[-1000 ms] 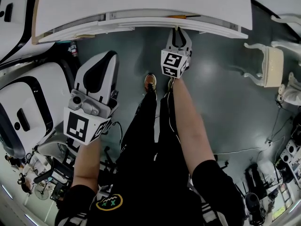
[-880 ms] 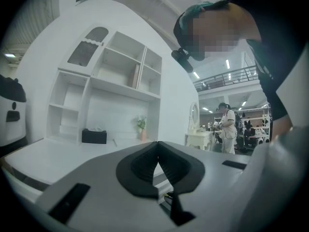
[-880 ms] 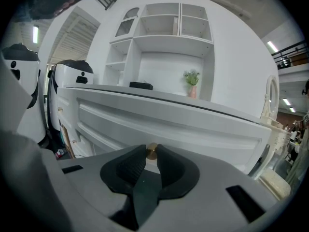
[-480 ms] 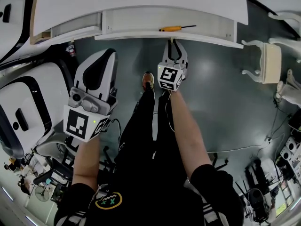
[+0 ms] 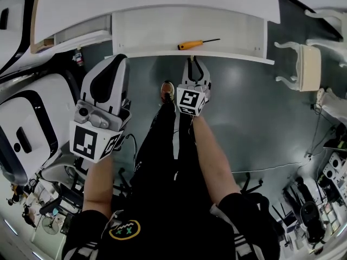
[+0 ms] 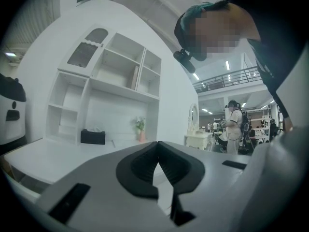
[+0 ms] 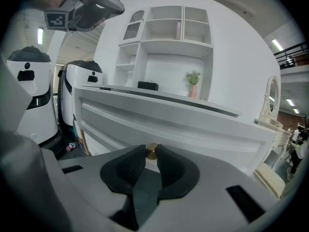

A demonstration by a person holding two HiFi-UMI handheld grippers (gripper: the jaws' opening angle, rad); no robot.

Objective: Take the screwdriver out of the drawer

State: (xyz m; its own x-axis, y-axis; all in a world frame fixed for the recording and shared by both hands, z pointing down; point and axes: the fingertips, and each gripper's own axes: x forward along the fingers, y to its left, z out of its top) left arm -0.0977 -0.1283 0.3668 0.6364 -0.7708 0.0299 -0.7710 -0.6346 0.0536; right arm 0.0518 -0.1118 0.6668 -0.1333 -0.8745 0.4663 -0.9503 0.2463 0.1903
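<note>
Brass knob [image 7: 151,150] half-hidden, prob. clamped

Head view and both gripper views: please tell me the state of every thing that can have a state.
White desk drawer, open.
Orange-handled screwdriver, lying inside the drawer, untouched.
Small brass drawer knob, gripped.
Right gripper, shut on the knob.
Left gripper, shut, empty.

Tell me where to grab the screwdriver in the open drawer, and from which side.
Grip the orange handle, its thickest part, coming straight down from above with the jaws across its width. The screwdriver lies flat on the drawer floor close to the front wall, so a side approach looks cramped, and the thin dark shaft would probably slip.
</note>
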